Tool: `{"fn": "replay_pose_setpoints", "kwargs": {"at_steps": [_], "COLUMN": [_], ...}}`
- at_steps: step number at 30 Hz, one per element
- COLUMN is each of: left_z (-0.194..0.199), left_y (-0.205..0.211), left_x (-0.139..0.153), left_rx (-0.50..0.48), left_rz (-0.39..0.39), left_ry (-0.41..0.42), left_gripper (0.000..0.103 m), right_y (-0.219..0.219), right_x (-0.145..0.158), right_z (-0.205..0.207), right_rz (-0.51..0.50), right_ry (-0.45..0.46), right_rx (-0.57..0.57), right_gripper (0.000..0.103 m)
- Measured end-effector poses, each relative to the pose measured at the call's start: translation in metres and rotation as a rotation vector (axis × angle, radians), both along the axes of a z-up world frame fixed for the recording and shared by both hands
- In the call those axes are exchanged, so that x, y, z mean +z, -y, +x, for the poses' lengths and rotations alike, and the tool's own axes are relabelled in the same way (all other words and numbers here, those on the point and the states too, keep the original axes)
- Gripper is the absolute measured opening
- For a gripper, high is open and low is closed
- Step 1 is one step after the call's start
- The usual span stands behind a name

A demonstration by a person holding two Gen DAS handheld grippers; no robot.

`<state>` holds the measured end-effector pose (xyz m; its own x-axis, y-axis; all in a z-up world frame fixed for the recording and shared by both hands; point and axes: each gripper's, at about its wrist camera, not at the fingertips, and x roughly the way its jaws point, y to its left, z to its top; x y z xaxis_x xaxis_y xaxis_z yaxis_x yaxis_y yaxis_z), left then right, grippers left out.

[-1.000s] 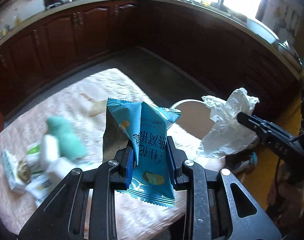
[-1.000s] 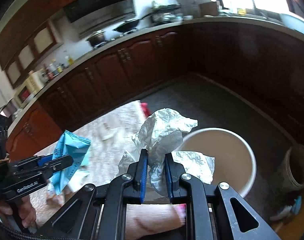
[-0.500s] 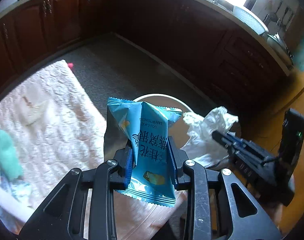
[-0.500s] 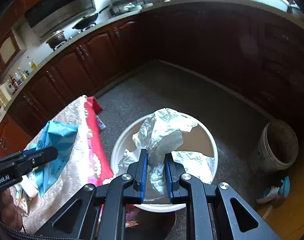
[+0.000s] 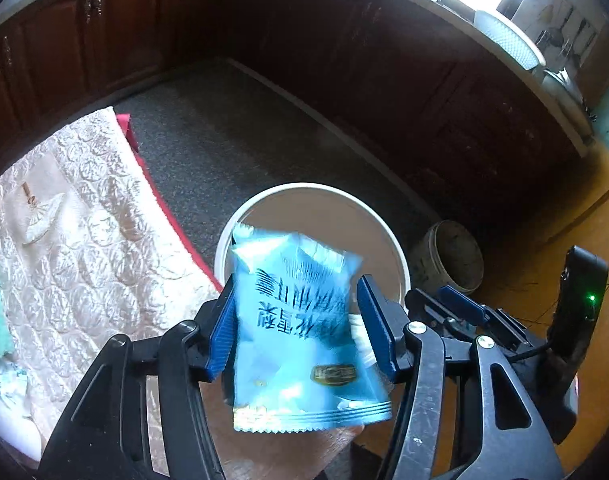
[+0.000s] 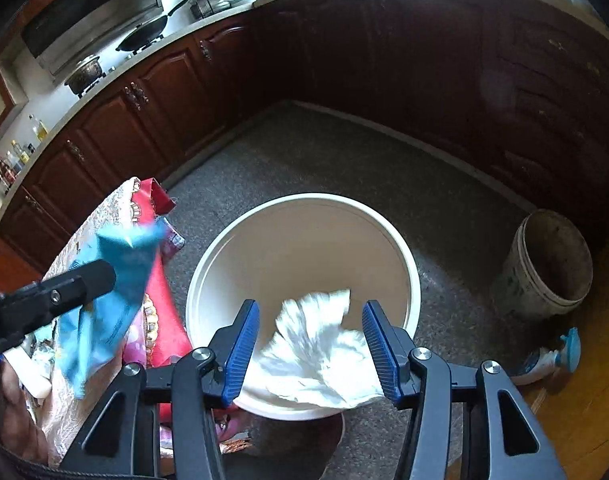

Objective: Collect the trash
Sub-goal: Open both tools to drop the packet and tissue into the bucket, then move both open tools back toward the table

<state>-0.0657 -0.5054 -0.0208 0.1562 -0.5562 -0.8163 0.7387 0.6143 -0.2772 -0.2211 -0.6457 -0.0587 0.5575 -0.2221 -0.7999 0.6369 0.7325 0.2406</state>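
A: Risk is being seen in the left wrist view: the blue snack packet [image 5: 300,332] is being released between the left gripper [image 5: 300,332]'s just-opened jaws near the white bucket [image 5: 400,256]'s near rim, so it could be dropped outside. The gripper is being pointed steeply down.

B: In the right wrist view, the right gripper [image 6: 310,344]'s jaws have likewise just been opened; the crumpled white plastic [image 6: 316,356] is being let fall over the near rim, where it could be snagged. That gripper is being angled downward too.

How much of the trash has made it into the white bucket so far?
None has landed yet: the white bucket looks bare inside. Both grippers have just been opening, and the blue snack wrapper and crumpled white plastic sit loose between their jaws. More litter seems left on the quilted cloth.
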Motion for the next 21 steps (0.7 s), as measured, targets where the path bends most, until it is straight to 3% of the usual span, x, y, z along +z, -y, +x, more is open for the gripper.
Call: {"fn": "replay_pose_setpoints", "kwargs": {"at_steps": [4, 11, 16, 21], "left_z": [0.005, 0.005, 0.002, 0.000], "left_y": [-0.008, -0.026, -0.045, -0.062], "left_x": [0.003, 0.009, 0.012, 0.018], "left_rx": [0.018, 0.042, 0.070, 0.104], "left_rz": [-0.023, -0.031, -0.020, -0.010], "left_ry": [-0.019, -0.004, 0.043, 0.081], "left_gripper": [0.064, 0.064, 0.064, 0.064], "right_y": [-0.003, -0.013, -0.025, -0.035], "right_x": [0.000, 0.008, 0.015, 0.020], "right_z": [-0.003, -0.004, -0.001, 0.001], "right_rz": [0.027, 0.008, -0.022, -0.026], "right_ry": [0.014, 0.026, 0.032, 0.034], "right_rx": [-0.009, 0.011, 0.027, 0.039], "right_gripper": [0.051, 0.052, 0.063, 0.063]}}
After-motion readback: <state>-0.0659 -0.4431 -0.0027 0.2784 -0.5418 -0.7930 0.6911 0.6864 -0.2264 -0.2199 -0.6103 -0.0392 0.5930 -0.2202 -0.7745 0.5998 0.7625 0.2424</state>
